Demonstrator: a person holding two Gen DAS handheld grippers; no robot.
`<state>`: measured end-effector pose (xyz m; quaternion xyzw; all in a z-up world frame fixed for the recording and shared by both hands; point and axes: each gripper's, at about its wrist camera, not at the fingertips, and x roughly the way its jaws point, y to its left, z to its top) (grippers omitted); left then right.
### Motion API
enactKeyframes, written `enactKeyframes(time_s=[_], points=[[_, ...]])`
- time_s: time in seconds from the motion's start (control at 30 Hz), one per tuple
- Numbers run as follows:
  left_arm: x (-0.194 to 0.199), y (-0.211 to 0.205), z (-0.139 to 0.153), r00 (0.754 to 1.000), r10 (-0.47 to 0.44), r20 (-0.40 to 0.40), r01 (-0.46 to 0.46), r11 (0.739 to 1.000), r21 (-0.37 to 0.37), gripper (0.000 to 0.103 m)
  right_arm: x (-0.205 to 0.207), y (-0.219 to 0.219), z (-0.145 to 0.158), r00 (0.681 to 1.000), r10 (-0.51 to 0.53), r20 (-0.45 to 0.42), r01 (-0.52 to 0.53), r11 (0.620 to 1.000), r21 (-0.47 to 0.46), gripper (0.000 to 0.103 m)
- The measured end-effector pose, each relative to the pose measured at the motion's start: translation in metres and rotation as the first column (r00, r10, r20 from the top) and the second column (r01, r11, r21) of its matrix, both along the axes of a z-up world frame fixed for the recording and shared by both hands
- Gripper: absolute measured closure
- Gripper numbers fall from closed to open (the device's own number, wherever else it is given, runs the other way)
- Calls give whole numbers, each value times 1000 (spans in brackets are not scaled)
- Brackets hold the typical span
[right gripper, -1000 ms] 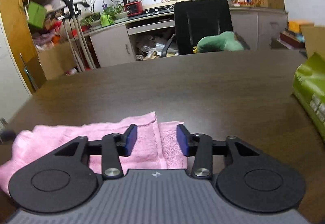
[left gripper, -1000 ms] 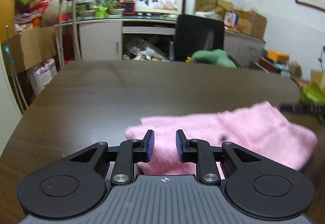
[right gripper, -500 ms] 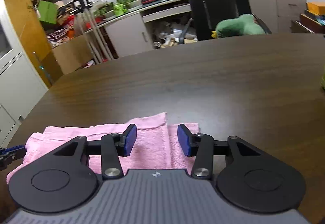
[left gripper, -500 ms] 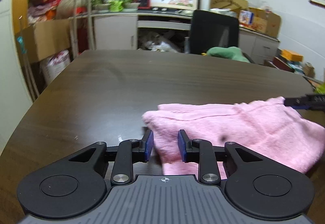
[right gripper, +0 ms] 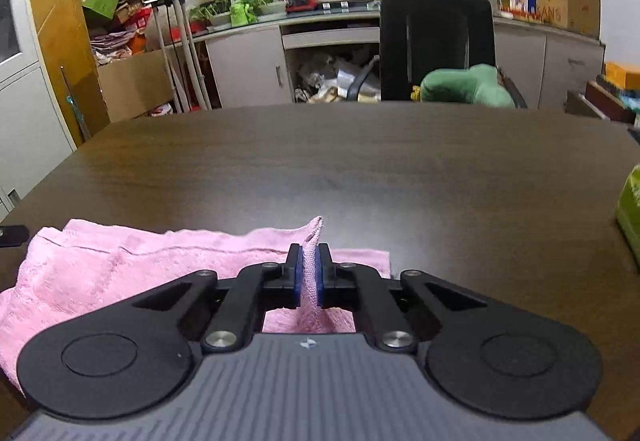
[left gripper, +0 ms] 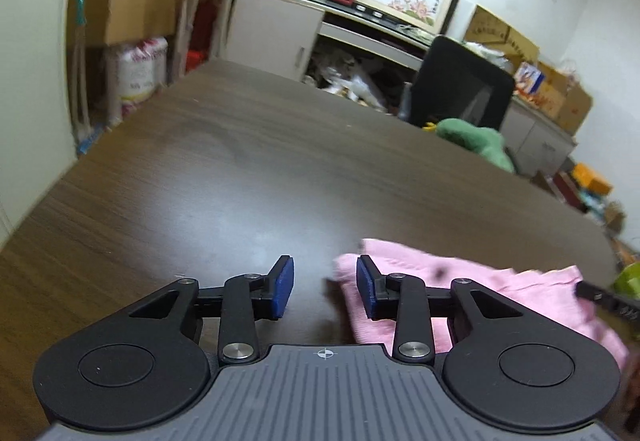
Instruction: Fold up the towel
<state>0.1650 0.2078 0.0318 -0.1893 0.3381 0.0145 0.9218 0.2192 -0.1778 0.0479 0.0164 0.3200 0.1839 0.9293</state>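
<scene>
A pink towel (right gripper: 132,265) lies rumpled on the dark wooden table (right gripper: 360,169). My right gripper (right gripper: 309,265) is shut on a pinched-up fold of the towel's right part, and the cloth stands up between its blue pads. In the left wrist view the towel (left gripper: 500,285) lies to the right. My left gripper (left gripper: 325,283) hangs at the towel's left corner with its jaws opening. Only bare table shows between its fingers; the right finger (left gripper: 367,291) is right beside the towel's edge. The tip of the right gripper (left gripper: 606,299) shows at the far right.
A green packet (right gripper: 630,209) sits at the table's right edge. Behind the table stands a black chair (right gripper: 436,45) with a green cushion (right gripper: 464,85). Cabinets, boxes and golf clubs (right gripper: 176,25) line the back wall.
My right gripper has closed on a fold of the towel, lifting it into a ridge. My left gripper has slid left off the towel to its corner, rolled, and opened wider.
</scene>
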Motion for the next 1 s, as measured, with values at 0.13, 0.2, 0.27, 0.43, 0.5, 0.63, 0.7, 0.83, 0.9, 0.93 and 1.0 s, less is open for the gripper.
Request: enactKeyframes(time_s=[0.13, 0.2, 0.27, 0.43, 0.5, 0.63, 0.7, 0.83, 0.9, 0.93, 1.0], points=[[2, -6, -3, 999, -39, -2, 39, 999, -26, 53, 2, -1, -1, 1000, -1, -10, 1, 1000, 4, 96], [3, -8, -4, 999, -47, -3, 47, 998, -32, 54, 3, -2, -2, 1000, -6, -15, 6, 1000, 7, 96], [6, -9, -5, 998, -61, -8, 61, 996, -58, 63, 3, -2, -2, 1000, -9, -15, 10, 1000, 8, 96], [10, -14, -12, 997, -71, -39, 68, 996, -64, 74, 3, -2, -2, 1000, -11, -12, 11, 1000, 7, 96], [8, -13, -13, 997, -60, -50, 56, 997, -61, 75, 4, -2, -3, 1000, -11, -13, 11, 1000, 7, 96], [7, -14, -14, 997, -43, -63, 39, 998, -56, 81, 5, -2, -5, 1000, -9, -22, 9, 1000, 15, 96], [8, -15, -14, 997, -40, -65, 36, 998, -53, 91, 6, -4, -7, 999, -8, -33, 9, 999, 33, 96], [7, -19, -12, 998, -40, -40, 38, 998, -50, 97, 3, -5, -6, 1000, -8, -16, 9, 999, 33, 99], [5, -24, -9, 999, -53, -9, 53, 998, -44, 98, 1, -5, -5, 1000, -4, -6, 4, 999, 41, 99], [5, -26, -8, 998, -57, 5, 58, 997, -42, 98, 0, -6, -5, 1000, -7, -1, 7, 999, 47, 99], [3, -28, -5, 998, -56, 22, 57, 997, -48, 98, -1, -11, -2, 1000, -23, 2, 23, 997, 73, 99]])
